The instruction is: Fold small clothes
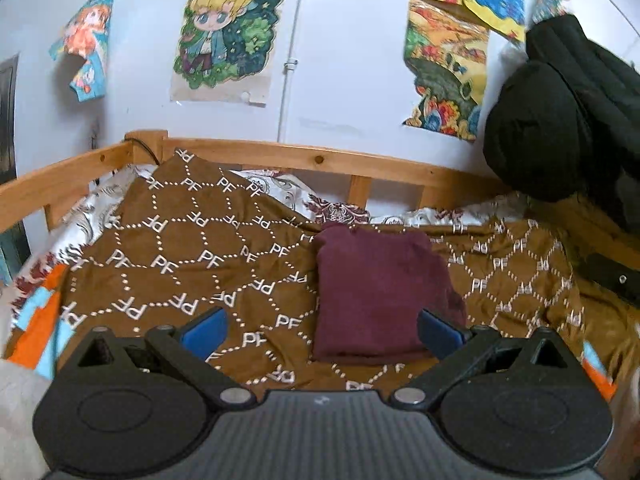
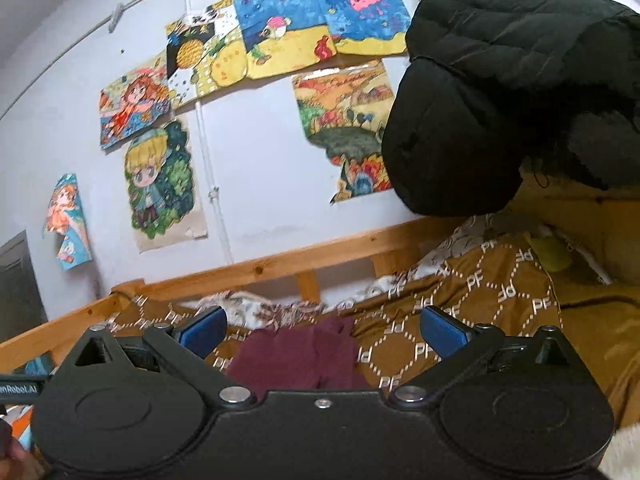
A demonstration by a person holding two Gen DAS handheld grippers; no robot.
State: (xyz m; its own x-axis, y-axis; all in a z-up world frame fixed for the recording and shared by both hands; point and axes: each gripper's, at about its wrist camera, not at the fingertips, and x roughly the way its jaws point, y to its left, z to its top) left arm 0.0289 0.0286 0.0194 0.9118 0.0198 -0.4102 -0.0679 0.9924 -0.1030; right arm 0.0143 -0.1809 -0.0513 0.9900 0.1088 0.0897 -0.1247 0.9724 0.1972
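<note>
Left tool [image 1: 320, 334]: blue pads spread wide, nothing between them, raised clear of the bed. Off its left finger, an orange-and-blue cloth [image 1: 38, 332] at the bed's edge. Ahead and toward its right finger lies the maroon garment [image 1: 380, 296], a compact, roughly squared bundle resting flat on the brown patterned blanket [image 1: 180, 248]. Its near edge sits just past the right pad [image 1: 438, 330]; whether they touch, cannot tell.

Right tool [image 2: 322, 334]: fingers likewise parted, empty. The same maroon garment [image 2: 300, 356] shows low between them, close in front, partly hidden by the tool body. Beyond, the wooden bed rail [image 2: 280, 266]; up and to the right, a black padded coat [image 2: 500, 92] hangs over the bed end.

Judgement: the fold looks finished or nearly so. Risks from here:
- The blanket is loose and rumpled; a pad pinching low could take blanket with garment and drag the bundle open.
- Lifting from one edge only would likely let the layers slide apart.
- A wide rightward swing could brush the coat.
</note>
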